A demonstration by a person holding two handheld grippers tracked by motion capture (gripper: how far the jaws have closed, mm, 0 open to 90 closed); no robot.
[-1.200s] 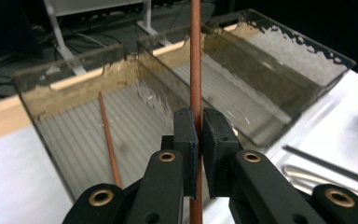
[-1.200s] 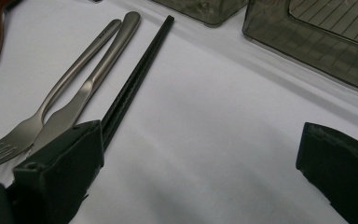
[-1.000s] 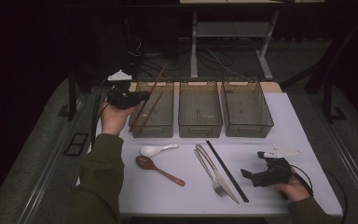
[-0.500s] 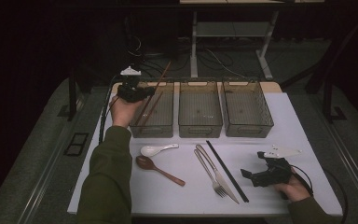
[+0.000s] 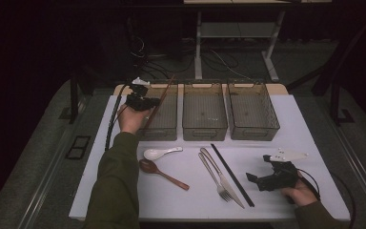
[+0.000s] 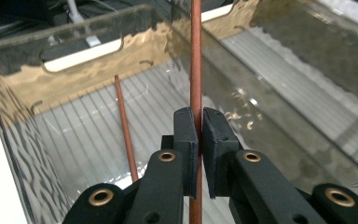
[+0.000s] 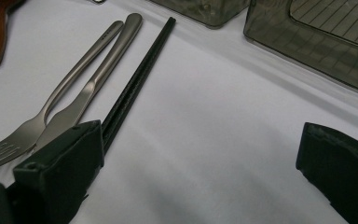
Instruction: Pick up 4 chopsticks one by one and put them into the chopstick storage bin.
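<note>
My left gripper [image 5: 142, 100] hangs over the near left corner of the left bin [image 5: 170, 132], shut on a reddish-brown chopstick [image 5: 164, 92] that slants up and to the right across the bin. In the left gripper view the jaws [image 6: 199, 135] pinch that chopstick [image 6: 196, 70] upright, and a second brown chopstick [image 6: 125, 126] leans inside the bin [image 6: 74, 79]. My right gripper [image 5: 256, 179] rests on the table at the front right. Its jaws [image 7: 196, 172] stand wide apart over bare white tabletop with nothing between them.
Three smoky clear bins line the back: left, middle [image 5: 205, 134] and right [image 5: 256, 136]. On the white table [image 5: 290, 124] lie a white spoon [image 5: 159, 152], a wooden spoon [image 5: 164, 174], a fork and knife [image 5: 218, 174] and black chopsticks [image 5: 232, 174], also close to my right gripper [image 7: 140, 79].
My left hand has carried the brown chopstick rightward and down, from beside the left bin to over its near left corner. The right hand and gripper have stayed put.
</note>
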